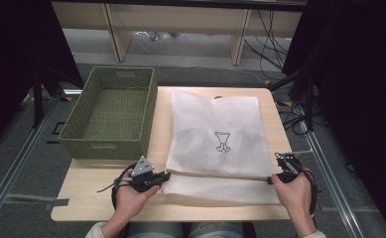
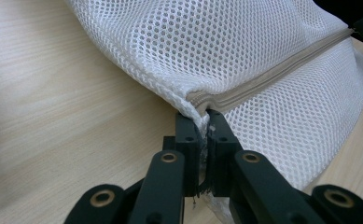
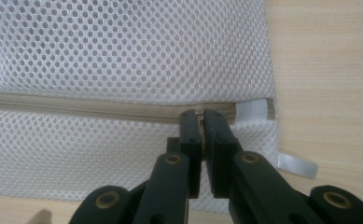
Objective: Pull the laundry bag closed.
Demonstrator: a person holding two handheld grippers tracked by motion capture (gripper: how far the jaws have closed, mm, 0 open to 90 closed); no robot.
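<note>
Fingers of both grippers (image 2: 202, 123) (image 3: 201, 116) clamp the unlabelled white mesh bag's (image 1: 215, 124) zipper (image 3: 76, 108) ends.

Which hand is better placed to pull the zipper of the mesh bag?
Probably the right gripper: its jaws pinch the zipper near its end tab, perhaps the pull. The left gripper just anchors the mesh bag corner.
</note>
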